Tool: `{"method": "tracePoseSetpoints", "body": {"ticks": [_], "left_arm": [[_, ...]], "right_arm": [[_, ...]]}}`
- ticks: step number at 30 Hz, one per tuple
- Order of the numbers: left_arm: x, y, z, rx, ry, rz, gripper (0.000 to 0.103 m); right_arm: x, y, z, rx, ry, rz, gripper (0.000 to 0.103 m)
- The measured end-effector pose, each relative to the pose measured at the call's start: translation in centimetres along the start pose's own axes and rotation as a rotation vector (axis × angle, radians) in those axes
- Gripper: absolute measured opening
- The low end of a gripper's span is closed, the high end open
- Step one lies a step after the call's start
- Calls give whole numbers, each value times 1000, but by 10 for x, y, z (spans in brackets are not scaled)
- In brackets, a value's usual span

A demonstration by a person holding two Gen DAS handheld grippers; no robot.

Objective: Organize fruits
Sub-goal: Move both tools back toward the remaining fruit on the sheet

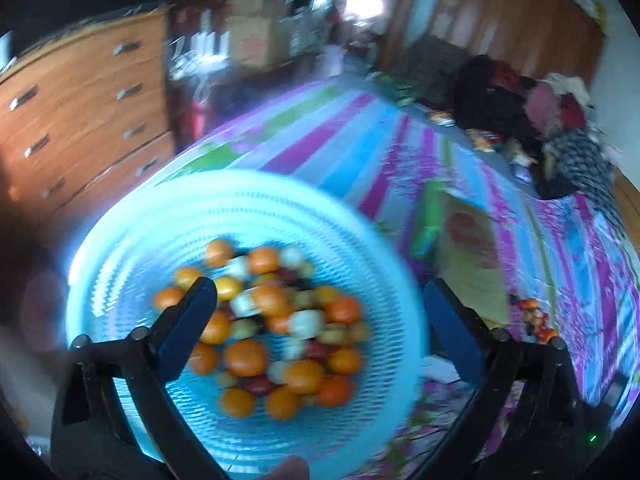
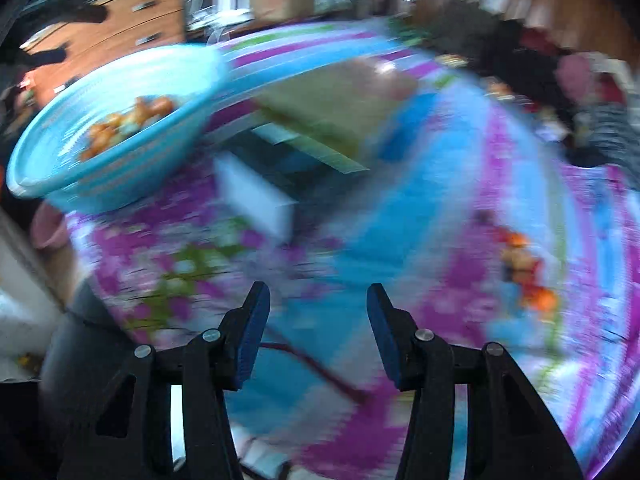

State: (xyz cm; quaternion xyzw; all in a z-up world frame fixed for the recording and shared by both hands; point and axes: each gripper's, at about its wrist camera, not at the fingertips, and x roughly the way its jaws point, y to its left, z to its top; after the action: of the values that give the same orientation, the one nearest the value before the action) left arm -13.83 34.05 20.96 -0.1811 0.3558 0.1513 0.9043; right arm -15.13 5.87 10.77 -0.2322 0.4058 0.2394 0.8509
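A light blue slatted basket (image 1: 132,240) holds many small fruits (image 1: 276,320): orange, dark red and pale ones. My left gripper (image 1: 320,292) is open wide above the basket, its fingers spanning the fruit pile, with nothing between them. In the right wrist view the basket (image 2: 132,168) sits at the upper left on a striped bedspread. A small cluster of loose fruits (image 2: 528,276) lies on the bedspread to the right; it also shows in the left wrist view (image 1: 536,320). My right gripper (image 2: 318,300) is open and empty over the bedspread. Both views are motion-blurred.
The purple, blue and white bedspread (image 1: 360,148) covers a bed. A flat cardboard box (image 2: 336,108) and a white box (image 2: 256,200) lie beside the basket. A wooden chest of drawers (image 1: 80,112) stands at the left. Clothes (image 1: 560,128) are piled at the far right.
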Motion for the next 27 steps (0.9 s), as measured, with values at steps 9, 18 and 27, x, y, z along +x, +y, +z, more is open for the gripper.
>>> {"method": "tracePoseSetpoints", "body": {"ticks": [9, 18, 27], "left_arm": [[-8, -71, -6, 108, -51, -48, 103], [-10, -112, -10, 170, -68, -57, 103], [-3, -170, -34, 255, -67, -137, 103]], "right_arm": [[-82, -64, 9, 62, -245, -345, 102], [-87, -91, -15, 122, -234, -313, 102], [-54, -126, -74, 231, -139, -160, 102]]}}
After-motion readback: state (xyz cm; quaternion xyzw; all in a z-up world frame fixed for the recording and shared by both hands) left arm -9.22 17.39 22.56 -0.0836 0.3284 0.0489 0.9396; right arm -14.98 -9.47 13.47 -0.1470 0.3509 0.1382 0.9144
